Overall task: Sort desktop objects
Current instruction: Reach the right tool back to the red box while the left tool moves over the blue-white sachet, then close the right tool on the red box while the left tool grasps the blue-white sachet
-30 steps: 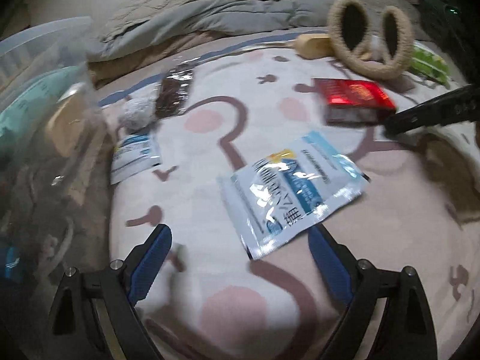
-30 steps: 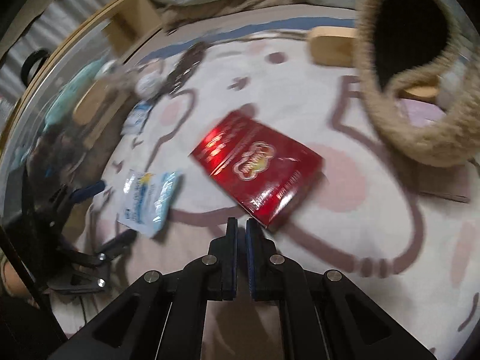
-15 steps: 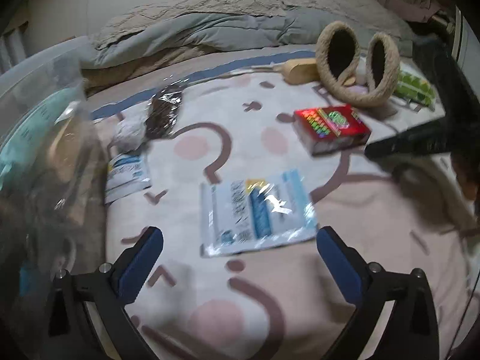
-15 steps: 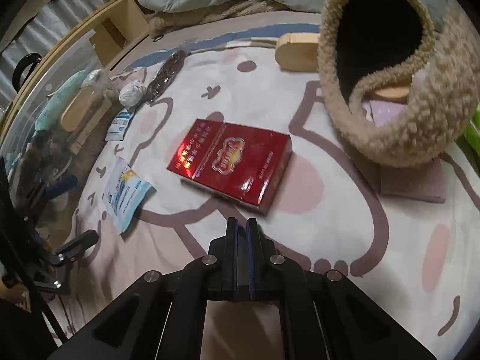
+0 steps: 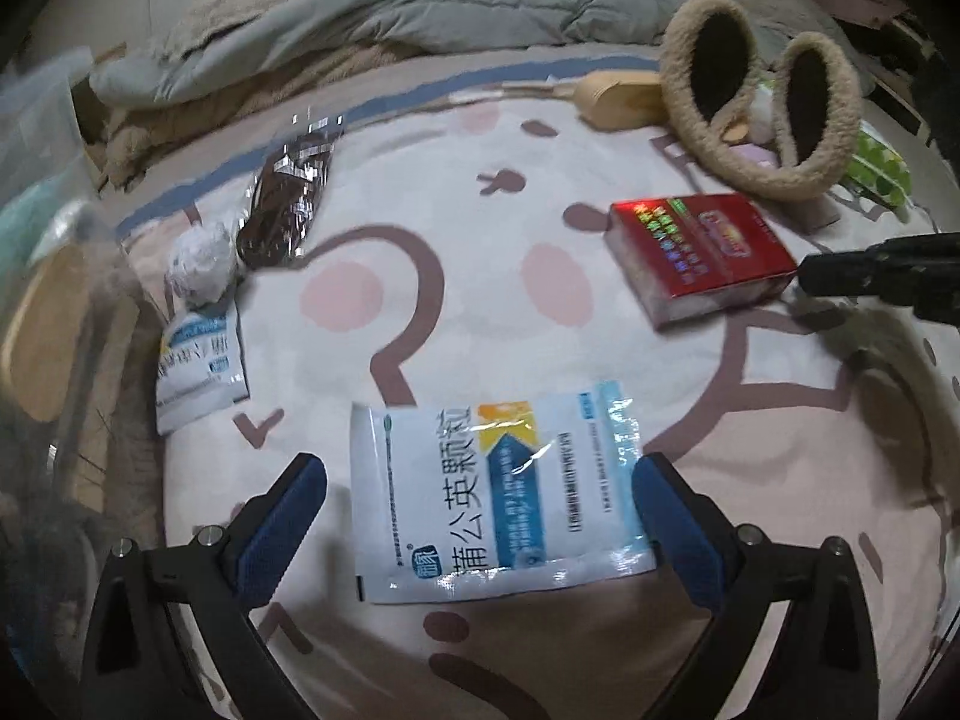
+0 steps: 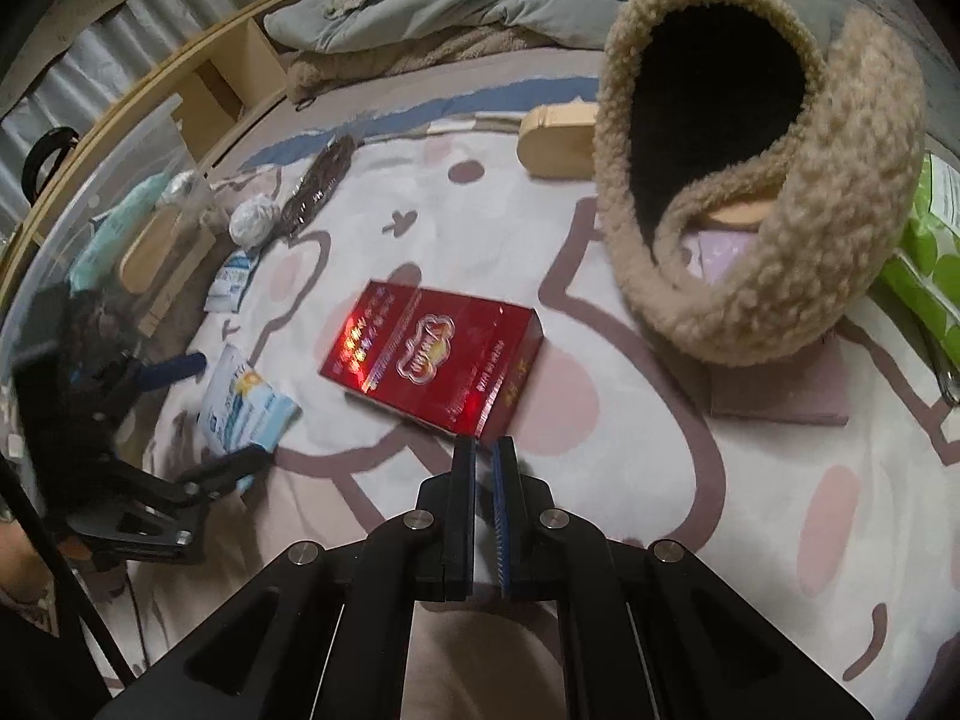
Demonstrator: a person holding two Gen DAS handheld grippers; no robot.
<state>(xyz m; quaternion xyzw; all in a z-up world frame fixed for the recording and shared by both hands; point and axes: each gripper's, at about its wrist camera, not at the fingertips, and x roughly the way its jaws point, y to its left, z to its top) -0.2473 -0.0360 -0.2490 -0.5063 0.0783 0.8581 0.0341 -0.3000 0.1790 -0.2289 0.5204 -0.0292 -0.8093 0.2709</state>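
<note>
The white-and-blue sachet carries large Chinese print reading 蒲公英颗粒. The red box bears a gold emblem and gold lettering, both too blurred to read. Print on the small white sachet is illegible.

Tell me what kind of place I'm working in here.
Probably a bedroom: things lie on a cartoon-print bedsheet with a rumpled grey duvet behind, plus fluffy earmuffs and a medicine sachet.

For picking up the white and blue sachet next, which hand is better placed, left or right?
Left. The left gripper has its jaws wide open on either side of the sachet, though not yet touching it. The right gripper is shut and sits by the red box instead.
</note>
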